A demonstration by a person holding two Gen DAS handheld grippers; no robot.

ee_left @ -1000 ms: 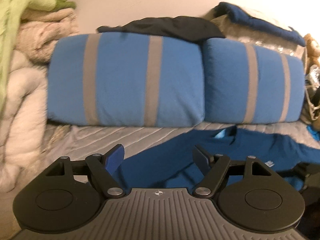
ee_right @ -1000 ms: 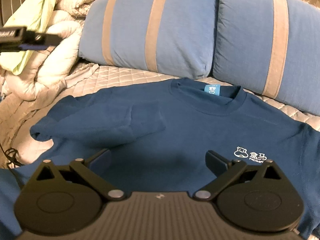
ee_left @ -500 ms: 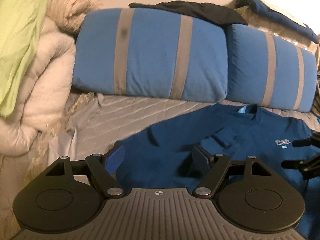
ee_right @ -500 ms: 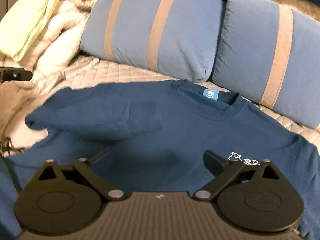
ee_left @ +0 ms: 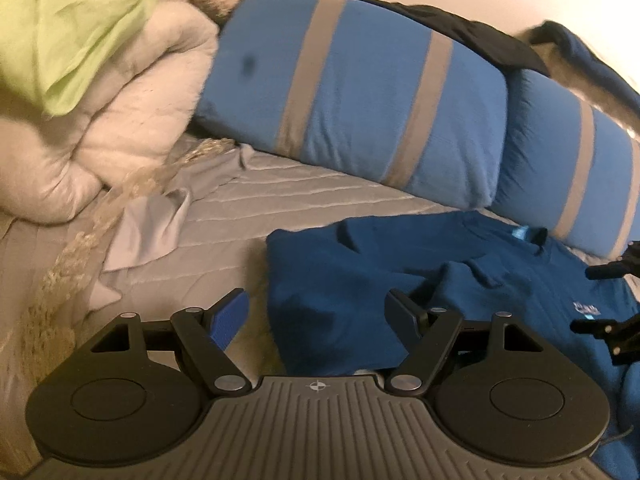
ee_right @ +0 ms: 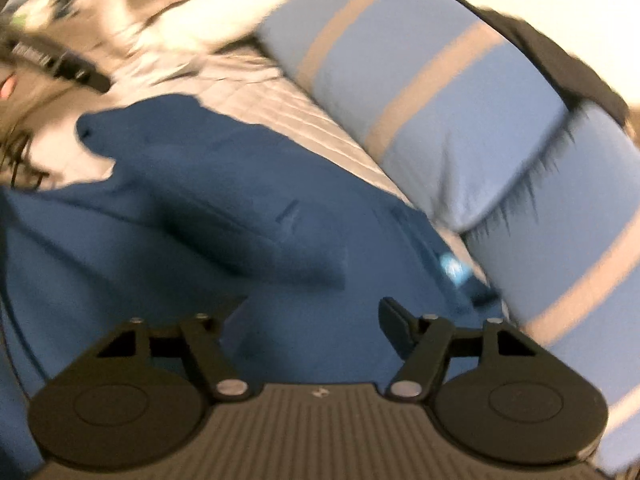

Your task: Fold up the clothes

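My left gripper [ee_left: 316, 314]: fingers spread wide, empty; folded edge of dark blue cotton T-shirt [ee_left: 360, 280] lies between fingertips, on grey quilted bedspread [ee_left: 256, 204]. My right gripper [ee_right: 310, 314]: fingers spread, empty; same shirt below fingertips, blue grey-striped pillows [ee_right: 440, 100] beyond right finger.

Two striped pillows [ee_left: 360, 100], one blue shirt [ee_left: 352, 292], two grippers [ee_left: 316, 316].

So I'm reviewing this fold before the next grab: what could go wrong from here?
1. The folded-in sleeve lies loose on the navy T-shirt; dragging the body could undo it.
2. The left gripper is open over the shirt's edge, so it might also pinch the quilted cover beneath.
3. The right gripper, open, sits near the striped pillows, which could crowd a fold at the collar.
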